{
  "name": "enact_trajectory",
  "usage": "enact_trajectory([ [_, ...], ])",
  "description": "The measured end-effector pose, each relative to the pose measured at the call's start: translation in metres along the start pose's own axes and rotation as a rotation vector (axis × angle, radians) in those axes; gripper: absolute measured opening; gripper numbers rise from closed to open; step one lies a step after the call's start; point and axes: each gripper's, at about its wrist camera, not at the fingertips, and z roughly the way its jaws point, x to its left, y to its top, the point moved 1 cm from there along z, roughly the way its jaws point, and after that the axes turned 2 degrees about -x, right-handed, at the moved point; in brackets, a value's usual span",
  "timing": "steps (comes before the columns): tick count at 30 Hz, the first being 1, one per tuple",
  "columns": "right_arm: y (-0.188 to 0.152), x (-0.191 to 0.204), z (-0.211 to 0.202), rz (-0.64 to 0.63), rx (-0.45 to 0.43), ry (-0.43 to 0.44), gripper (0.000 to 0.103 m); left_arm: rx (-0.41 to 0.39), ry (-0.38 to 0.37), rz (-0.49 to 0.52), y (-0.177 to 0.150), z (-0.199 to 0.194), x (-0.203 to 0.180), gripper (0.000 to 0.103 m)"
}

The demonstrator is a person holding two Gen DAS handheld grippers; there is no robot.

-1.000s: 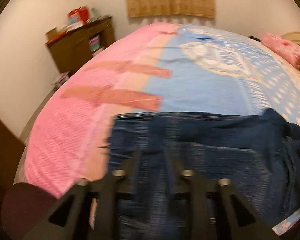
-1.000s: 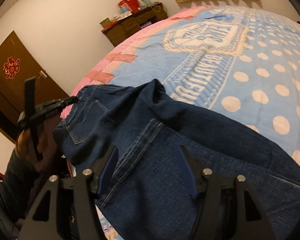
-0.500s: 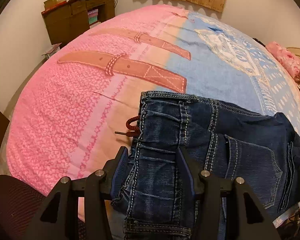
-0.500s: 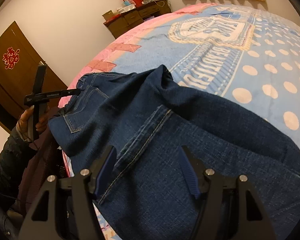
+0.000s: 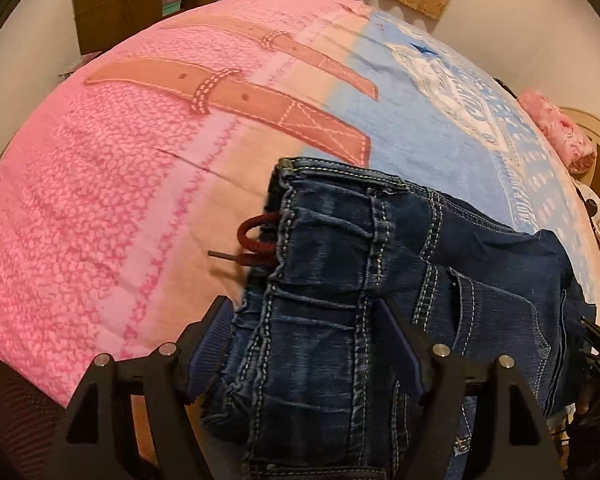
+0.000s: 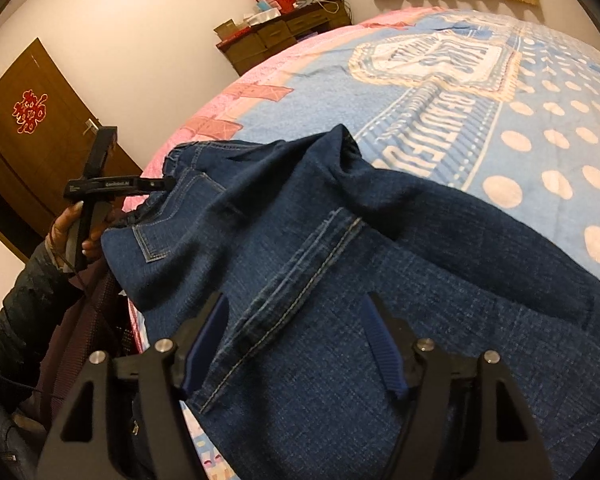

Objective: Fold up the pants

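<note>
Half the pants (image 5: 340, 280) hidden underneath.

Left hand-held gripper (image 5: 306, 344) just opened wide (right (image 6: 296, 344) likewise apart).

Dark jeans (image 5: 340, 280) rumpled on bedspread (image 5: 100, 200)

I see a wide bed (image 5: 112, 208) covered by a printed blanket, pink with brown belt-strap shapes on one side, light blue with pale dots and a large lettered badge on the other. A pair of dark blue denim pants (image 6: 340, 248) lies directly on it near my edge, loosely doubled over, with its waistband on the pink-and-peach strip. A pink patterned pillow (image 5: 556, 136) rests at the far corner.
</note>
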Motion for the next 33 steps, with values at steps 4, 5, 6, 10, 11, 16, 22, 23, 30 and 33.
enact_trajectory([
  [4,0.001,-0.001,0.000,-0.003,-0.001,0.005,0.072,0.003,-0.023,0.010,0.000,0.006,0.001,0.076],
  [5,0.001,-0.001,0.000,-0.003,-0.003,0.005,0.072,-0.002,-0.013,0.021,0.000,0.005,-0.001,0.076],
  [6,0.002,-0.001,0.000,-0.002,-0.005,0.004,0.072,-0.006,0.000,0.031,-0.001,0.002,-0.005,0.073],
  [10,0.003,-0.001,-0.001,0.002,-0.007,0.000,0.072,-0.043,0.051,0.095,-0.006,-0.023,-0.032,0.059],
  [11,0.003,0.000,-0.001,-0.001,-0.007,-0.001,0.072,-0.056,0.054,0.107,-0.007,-0.027,-0.037,0.059],
  [16,0.006,-0.001,0.001,0.004,-0.008,0.002,0.073,-0.035,0.103,0.097,-0.004,0.001,-0.024,0.068],
  [22,0.006,-0.003,-0.004,0.013,-0.024,-0.010,0.073,-0.025,0.050,0.025,0.003,0.009,-0.002,0.088],
  [23,0.006,-0.002,-0.006,0.009,-0.030,-0.024,0.073,-0.032,0.050,0.048,0.001,0.007,-0.007,0.072],
  [30,0.005,-0.004,-0.002,-0.003,-0.036,-0.025,0.077,-0.057,0.032,0.094,-0.010,-0.018,-0.028,0.030],
  [33,0.004,-0.002,-0.004,-0.008,-0.037,-0.037,0.076,-0.101,0.013,0.084,-0.012,-0.037,-0.035,0.022],
])
